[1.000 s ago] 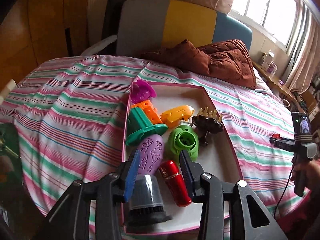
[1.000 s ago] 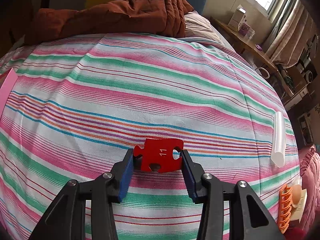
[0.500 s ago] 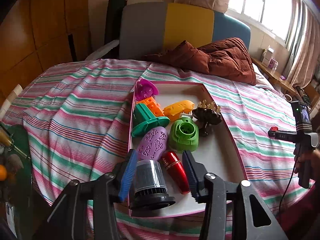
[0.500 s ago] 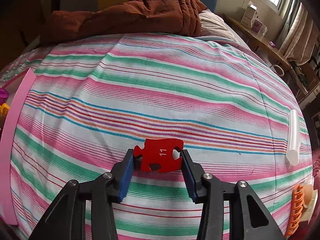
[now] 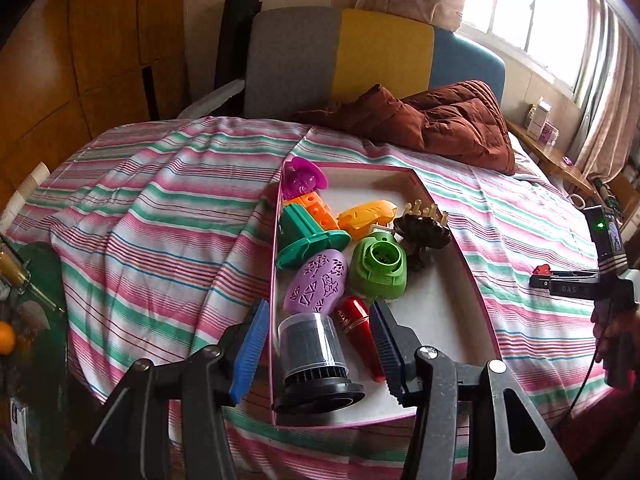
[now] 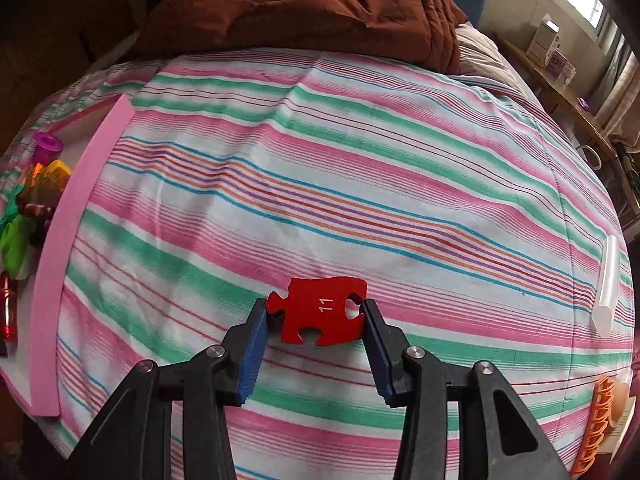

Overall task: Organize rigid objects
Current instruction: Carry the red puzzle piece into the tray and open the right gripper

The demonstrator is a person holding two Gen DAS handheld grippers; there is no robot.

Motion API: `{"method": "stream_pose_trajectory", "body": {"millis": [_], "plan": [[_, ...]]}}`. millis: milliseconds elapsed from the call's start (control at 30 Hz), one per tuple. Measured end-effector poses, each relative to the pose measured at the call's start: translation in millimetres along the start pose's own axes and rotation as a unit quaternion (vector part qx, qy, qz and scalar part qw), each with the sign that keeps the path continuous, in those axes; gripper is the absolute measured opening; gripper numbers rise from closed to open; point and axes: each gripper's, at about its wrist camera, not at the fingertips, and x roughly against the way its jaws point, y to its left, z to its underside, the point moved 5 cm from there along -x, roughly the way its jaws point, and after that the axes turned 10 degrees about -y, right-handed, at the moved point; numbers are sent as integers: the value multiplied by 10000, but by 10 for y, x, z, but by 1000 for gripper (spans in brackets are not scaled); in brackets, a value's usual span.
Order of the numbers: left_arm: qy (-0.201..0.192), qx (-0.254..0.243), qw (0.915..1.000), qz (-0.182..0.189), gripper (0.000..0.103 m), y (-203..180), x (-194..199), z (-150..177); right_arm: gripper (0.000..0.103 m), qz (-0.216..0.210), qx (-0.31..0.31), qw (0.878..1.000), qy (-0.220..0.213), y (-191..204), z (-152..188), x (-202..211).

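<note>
My right gripper (image 6: 316, 312) is shut on a red puzzle piece (image 6: 318, 310) marked 11 and holds it above the striped bedspread (image 6: 360, 184). It also shows in the left wrist view (image 5: 538, 278), far right of the pink-rimmed tray (image 5: 476, 292). My left gripper (image 5: 318, 338) is open and empty over the tray's near end, its fingers either side of a black brush with a clear cap (image 5: 314, 360) and a red bottle (image 5: 358, 332). The tray also holds a purple oval (image 5: 316, 286), a green round piece (image 5: 380, 266) and several other toys.
A brown quilt (image 5: 440, 124) lies at the head of the bed below a grey, yellow and blue headboard (image 5: 360, 56). A white tube (image 6: 608, 284) and an orange comb (image 6: 598, 424) lie at the bed's right edge. The tray's pink rim (image 6: 68, 248) is at the left.
My left gripper has pulled back and up from the tray, open throughout. My right gripper has swung left with the puzzle piece, bringing the tray's rim into its view.
</note>
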Motion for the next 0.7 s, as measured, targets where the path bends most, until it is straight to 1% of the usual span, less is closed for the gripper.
{"method": "stream_pose_trajectory", "body": {"millis": [100,200,333,433,500,600,700], "plan": [[-20,65,10000,-26,55,52,15,1,46,-254,201,9992,-239,301,-42,160],[-40,139,9999,-78,55,121,31,-2,46,-696,399,9952,-555,660,-132,377],[-62,229,9996,-162,57,223,53,-2,46,-1318,875,9833,-903,1236,-238,656],[-70,291,9994,-196,57,296,62,2,46,-1653,1330,9718,-1031,1665,-273,784],[-73,317,9992,-215,58,334,67,7,46,-1754,1620,9658,-1011,1898,-282,782],[-74,336,9991,-242,59,378,82,18,46,-1764,1997,9600,-859,2153,-253,673],[-58,347,9991,-257,61,412,74,27,46,-1546,2281,9592,-630,2263,-222,471]]}}
